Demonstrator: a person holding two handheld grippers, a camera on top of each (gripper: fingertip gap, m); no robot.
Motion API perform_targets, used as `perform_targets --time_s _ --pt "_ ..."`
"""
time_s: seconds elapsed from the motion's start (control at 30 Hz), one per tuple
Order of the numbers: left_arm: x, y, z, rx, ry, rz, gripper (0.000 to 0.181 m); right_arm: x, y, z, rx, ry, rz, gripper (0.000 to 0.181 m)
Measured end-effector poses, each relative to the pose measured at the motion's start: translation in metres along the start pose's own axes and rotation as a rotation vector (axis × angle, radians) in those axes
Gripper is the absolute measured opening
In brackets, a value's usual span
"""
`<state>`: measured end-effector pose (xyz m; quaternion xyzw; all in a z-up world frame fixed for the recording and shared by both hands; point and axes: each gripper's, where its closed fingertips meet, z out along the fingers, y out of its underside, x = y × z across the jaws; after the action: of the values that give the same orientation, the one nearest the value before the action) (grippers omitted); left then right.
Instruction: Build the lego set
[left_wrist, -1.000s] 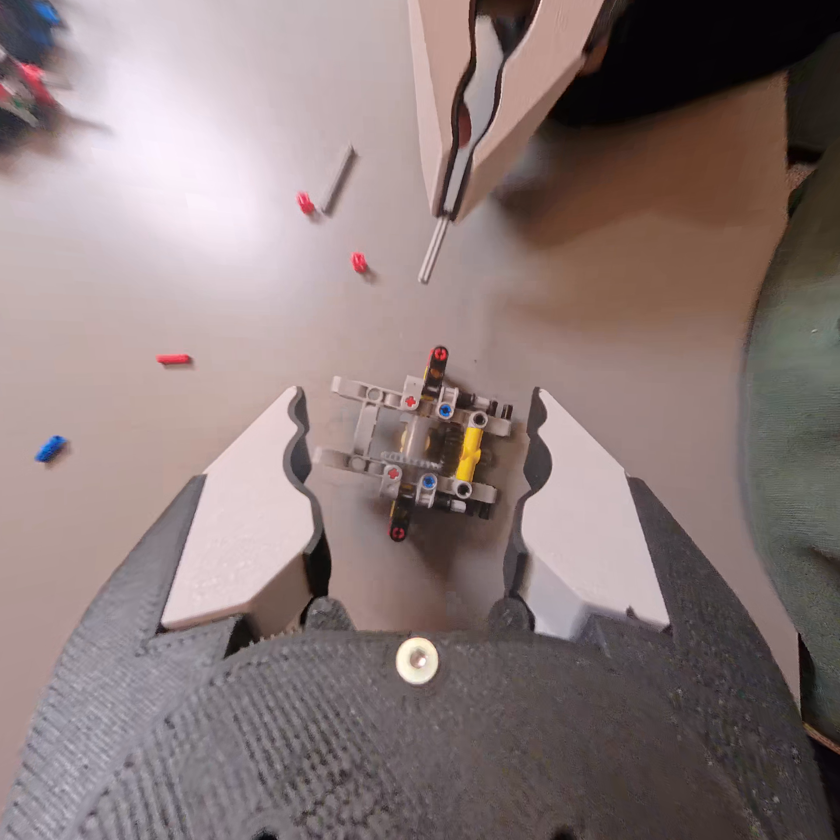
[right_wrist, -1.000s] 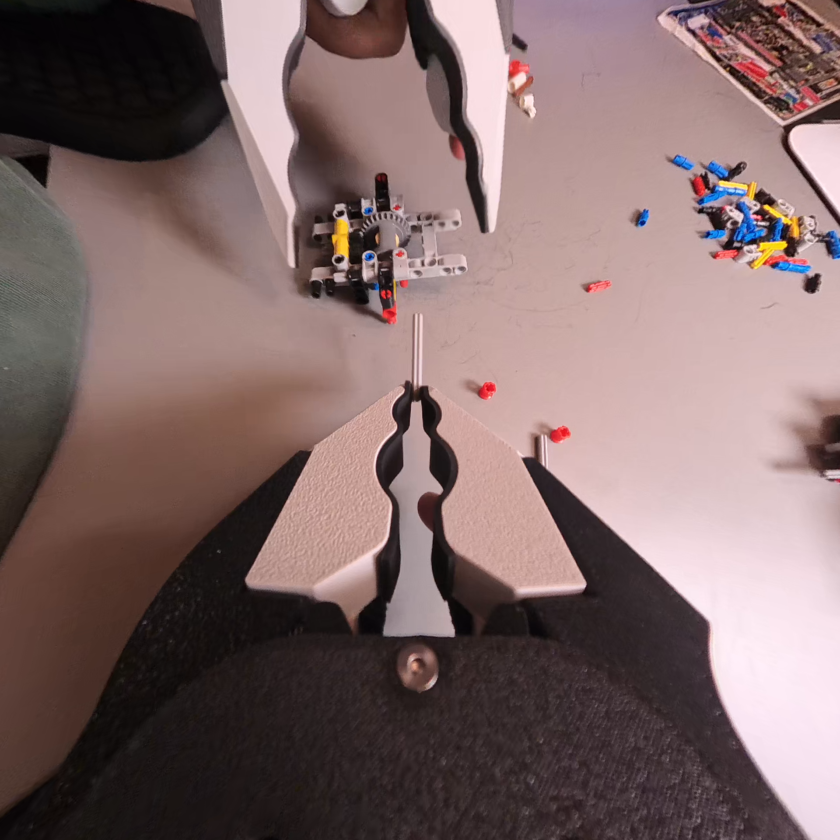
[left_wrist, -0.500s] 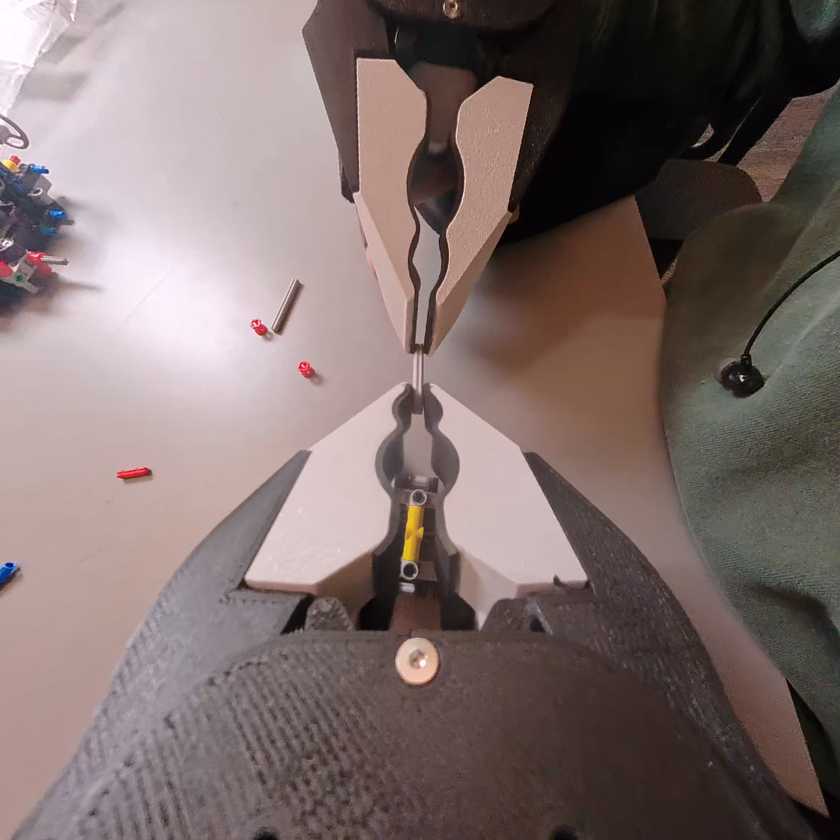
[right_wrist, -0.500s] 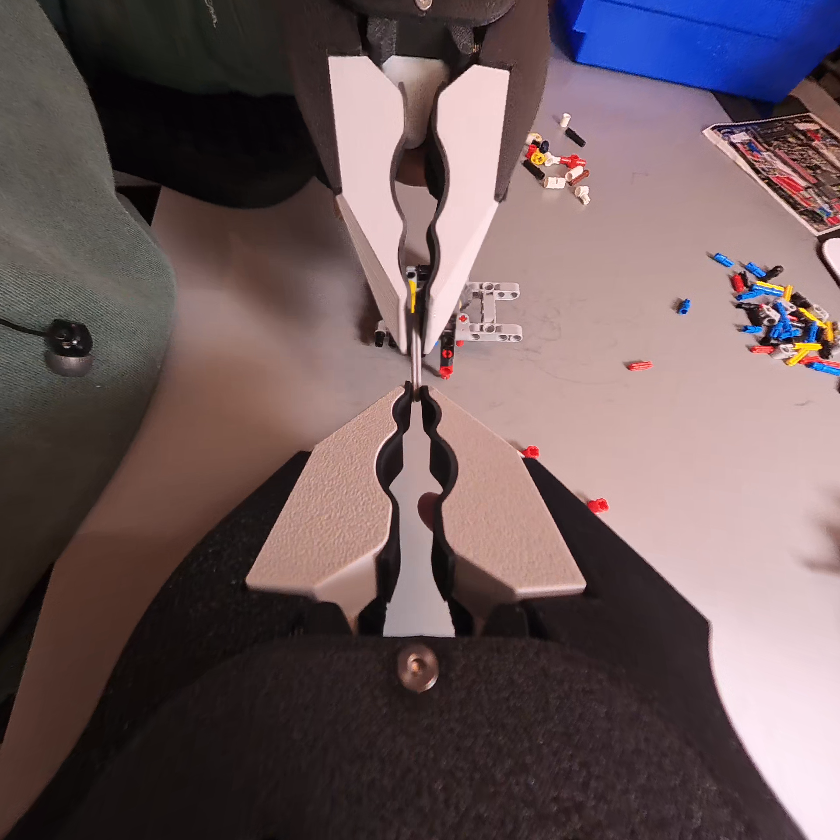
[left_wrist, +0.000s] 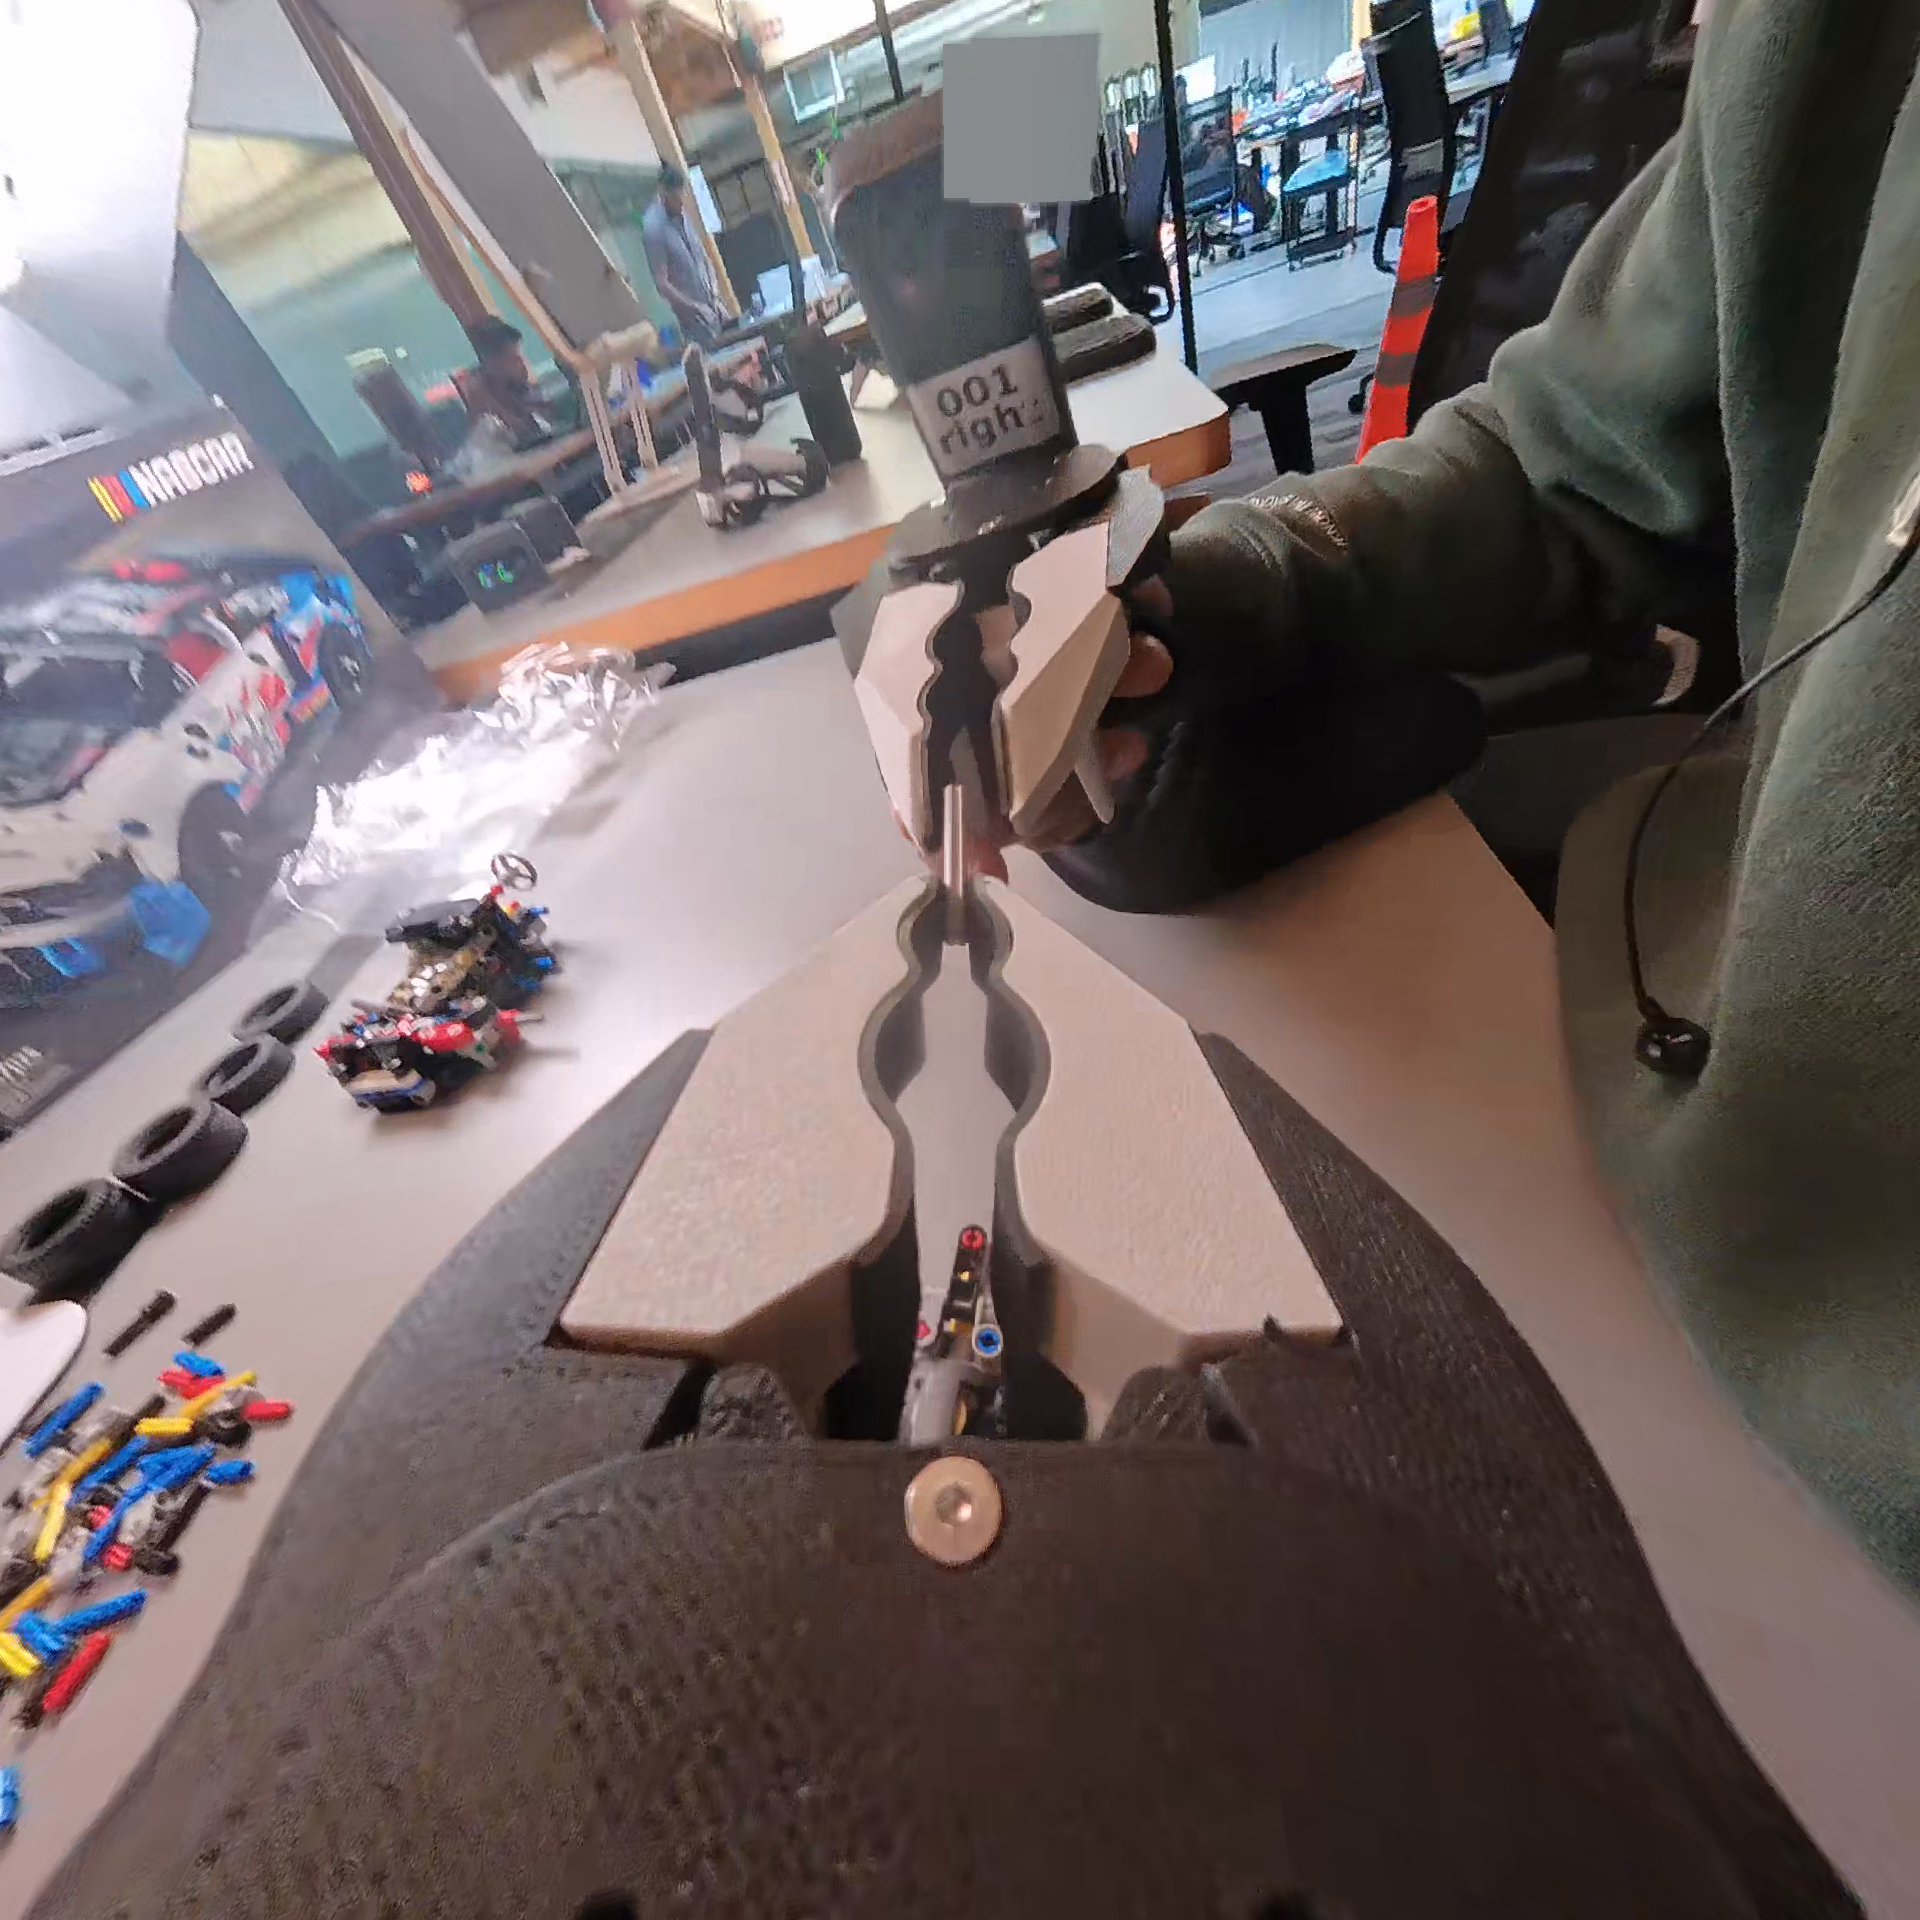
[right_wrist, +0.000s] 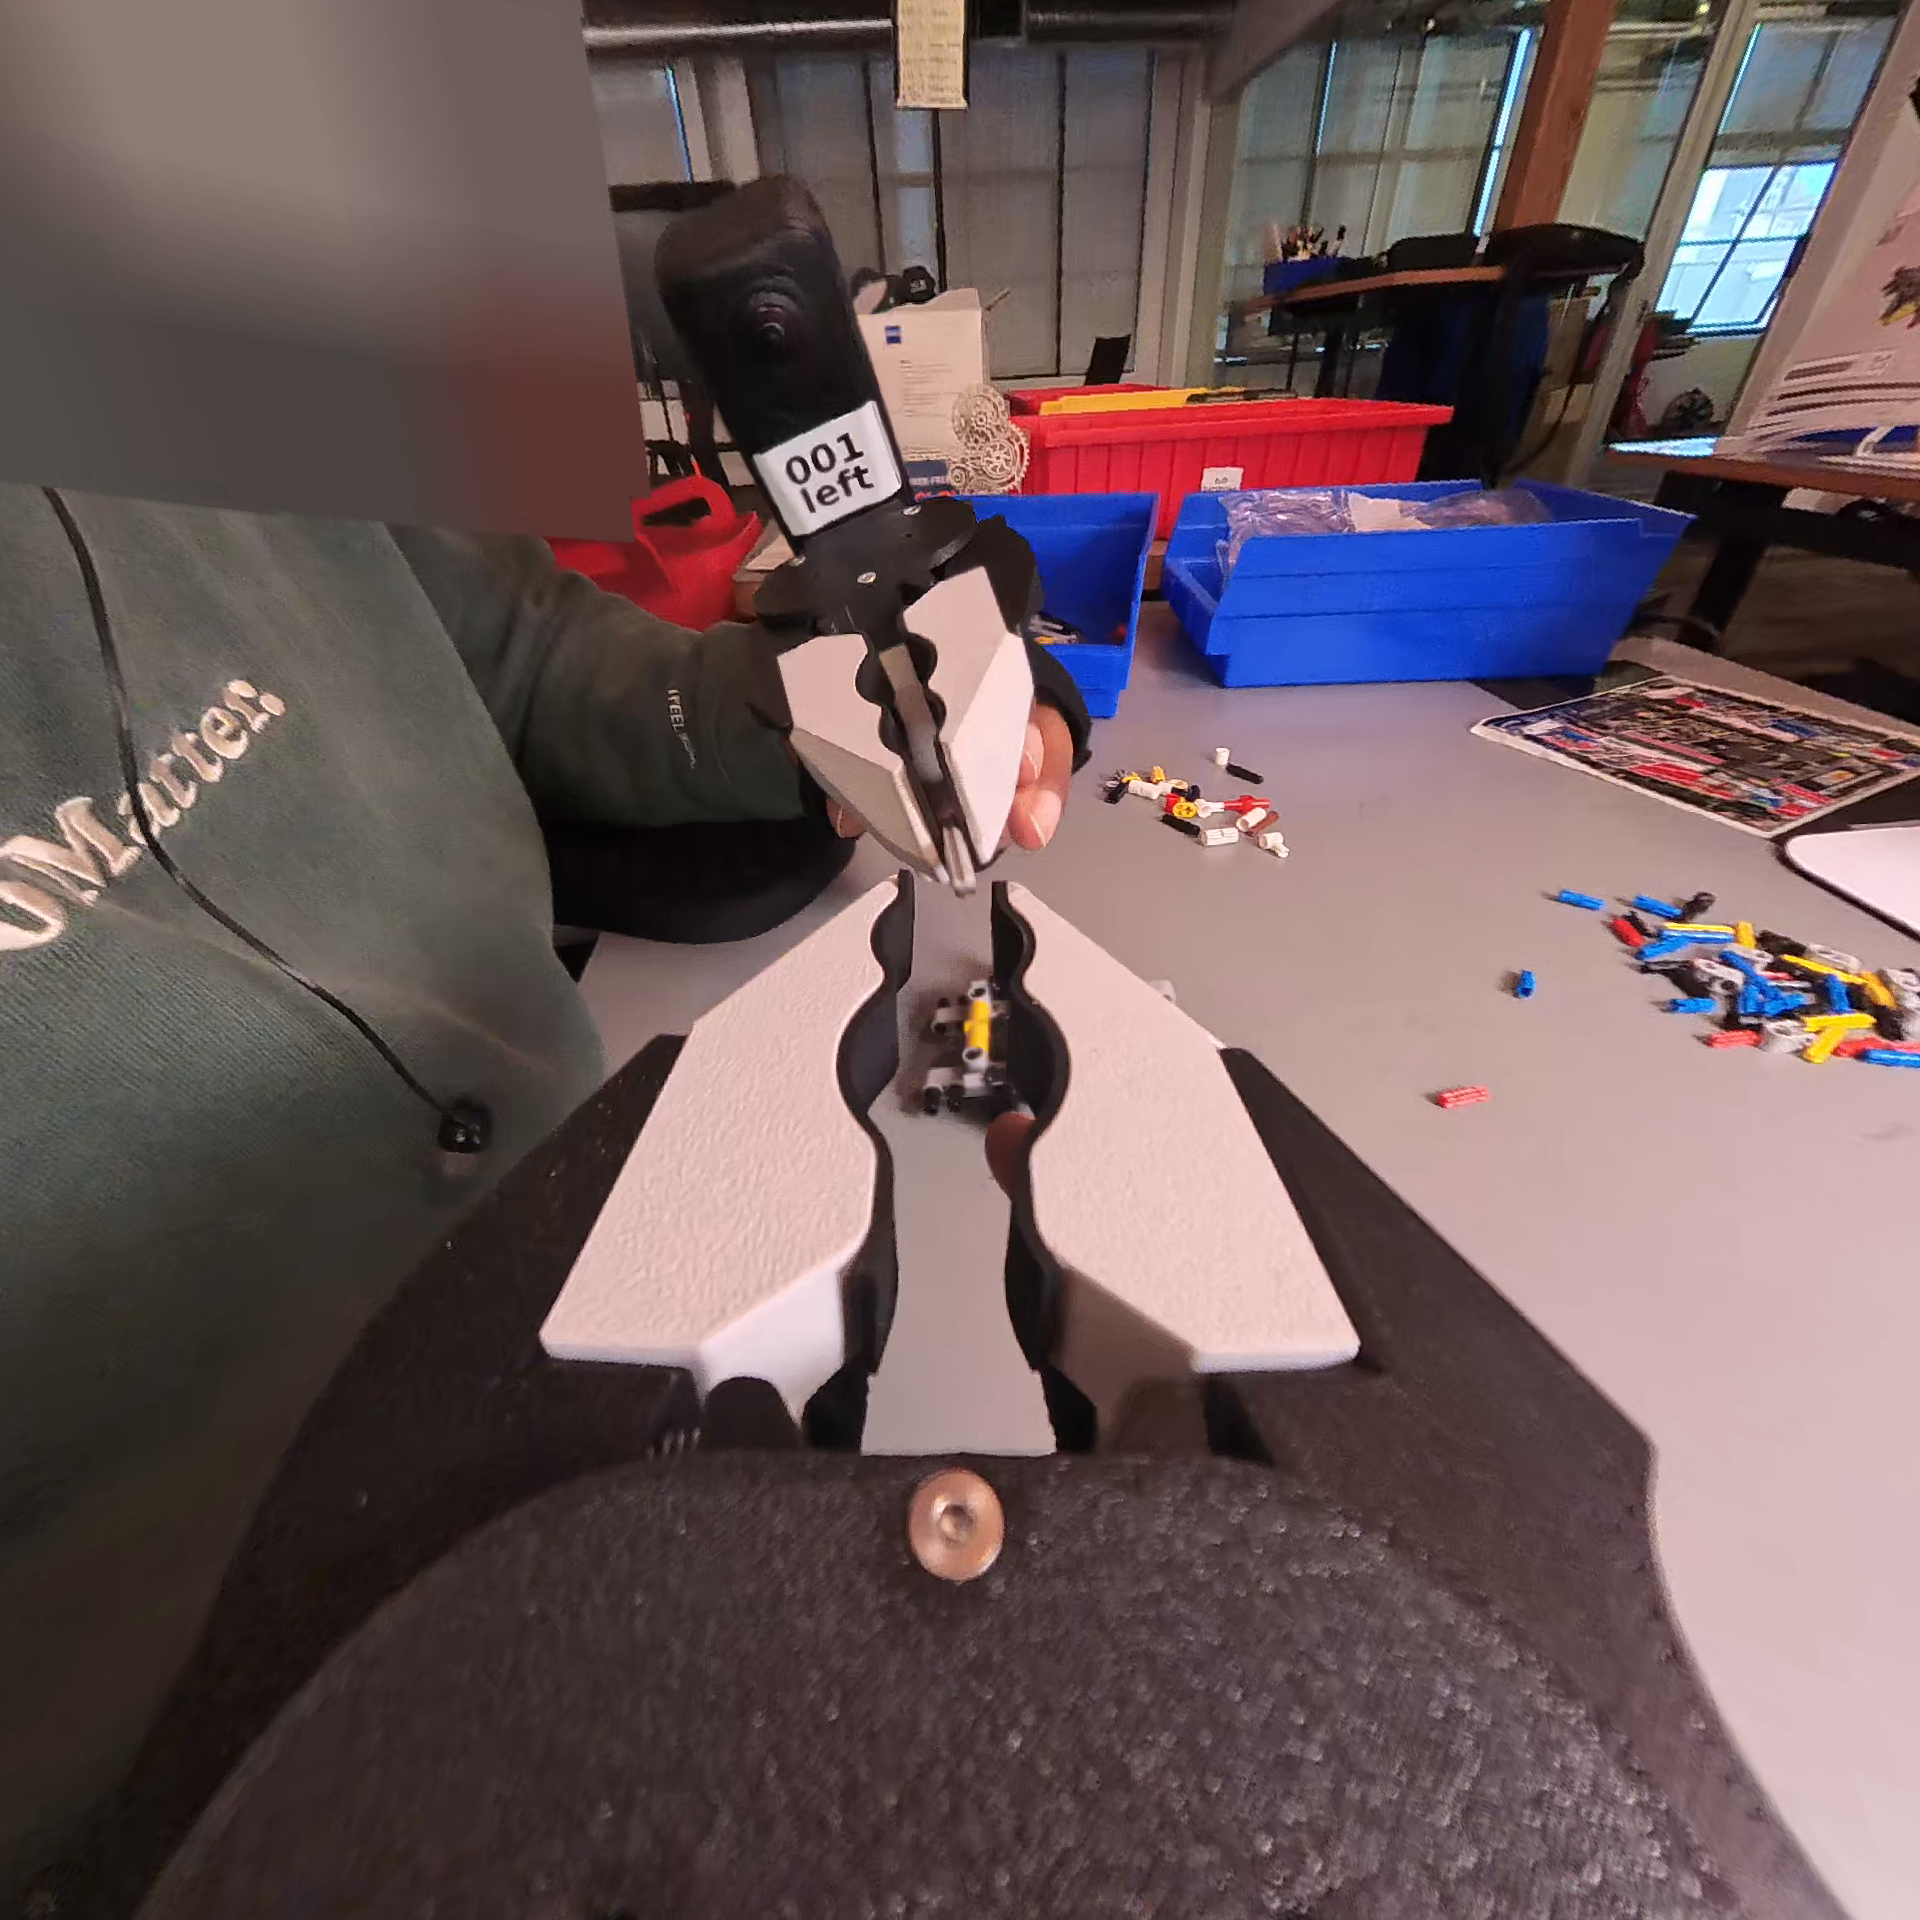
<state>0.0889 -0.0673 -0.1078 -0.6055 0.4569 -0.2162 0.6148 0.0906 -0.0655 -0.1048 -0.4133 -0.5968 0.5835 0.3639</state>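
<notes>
My left gripper (left_wrist: 948, 906) is shut on one end of a short grey axle (left_wrist: 951, 842), which sticks out forward from its tips. The right wrist view shows the same: the left gripper (right_wrist: 956, 862) pinches the axle (right_wrist: 963, 875) just above my right gripper (right_wrist: 951, 899). The right gripper is open, and its pads stand clear on either side of the axle's free end. It also shows in the left wrist view (left_wrist: 961, 810), jaws slightly apart. The small grey, yellow and black assembly (right_wrist: 971, 1039) lies on the table below, seen through the fingers (left_wrist: 961, 1330).
On the grey table (right_wrist: 1455, 1299) lie a pile of loose pieces (right_wrist: 1787, 997), a smaller pile (right_wrist: 1195, 810), a red pin (right_wrist: 1463, 1095) and an instruction sheet (right_wrist: 1704, 748). Blue bins (right_wrist: 1434, 582) stand behind. Tyres (left_wrist: 166, 1143) and built car sections (left_wrist: 447, 997) lie to the left. Both grippers' tips are close together, under 4 cm apart. Left tips and right tips are each some 20 cm from the red pin (right_wrist: 1463, 1095).
A second ago the right gripper held the axle and the left stood open around the assembly. The left then shut on the axle's end, the right opened, and both lifted from the table.
</notes>
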Motion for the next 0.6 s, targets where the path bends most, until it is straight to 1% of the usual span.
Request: perform_targets --time_s 0.1,0.23,0.3,0.47,0.57,0.6 --pt "0.0028 -0.0015 0.0000 0.001 -0.012 0.062 0.001 -0.0023 -0.0004 0.0013 0.010 -0.015 0.016 0.009" --pt "0.0054 0.0005 0.0011 -0.010 -0.008 0.091 0.001 -0.0053 -0.0007 0.0028 0.012 -0.030 0.016 0.006" --pt "0.0058 -0.0001 0.0012 -0.006 -0.008 0.093 0.001 -0.0053 0.0010 0.0039 0.001 -0.026 0.009 0.003" --pt "0.0051 0.0004 0.0011 -0.013 -0.015 0.101 0.001 -0.0046 0.0012 0.0043 -0.001 -0.018 -0.002 0.003" --pt "0.0030 0.0026 0.0013 -0.024 -0.023 0.068 0.002 -0.0032 0.0024 0.0047 -0.006 -0.011 -0.009 0.003" --pt "0.0013 0.0044 0.0008 -0.034 -0.025 0.049 0.005 -0.0027 0.0025 0.0042 -0.005 -0.010 -0.012 0.003"
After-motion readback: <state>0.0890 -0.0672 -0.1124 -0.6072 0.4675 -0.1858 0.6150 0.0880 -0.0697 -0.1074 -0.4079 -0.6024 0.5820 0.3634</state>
